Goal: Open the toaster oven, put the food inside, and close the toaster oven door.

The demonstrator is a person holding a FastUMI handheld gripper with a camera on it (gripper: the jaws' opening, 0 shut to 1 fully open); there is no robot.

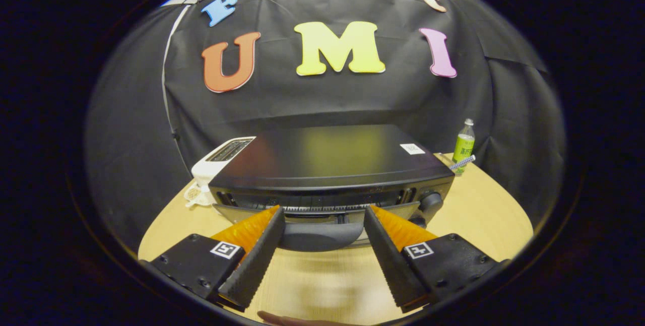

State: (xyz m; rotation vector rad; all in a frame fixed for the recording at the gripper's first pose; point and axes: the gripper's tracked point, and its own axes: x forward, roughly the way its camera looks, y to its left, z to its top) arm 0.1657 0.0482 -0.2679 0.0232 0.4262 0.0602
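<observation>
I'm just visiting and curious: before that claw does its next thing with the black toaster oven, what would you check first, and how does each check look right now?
1. Claw open: ok, its fingers stand wide apart, pressing on nothing.
2. Claw lined up with the toaster oven: ok, the door handle lies between the fingers, just ahead.
3. Door state: the door appears partly open, its handle tipped toward the claw; how far, cannot tell.
4. Food ready to load: cannot tell.
5. Neighbours out of the way: ok, the white toaster sits beside the oven and the green bottle stands behind it on the wooden table.
</observation>
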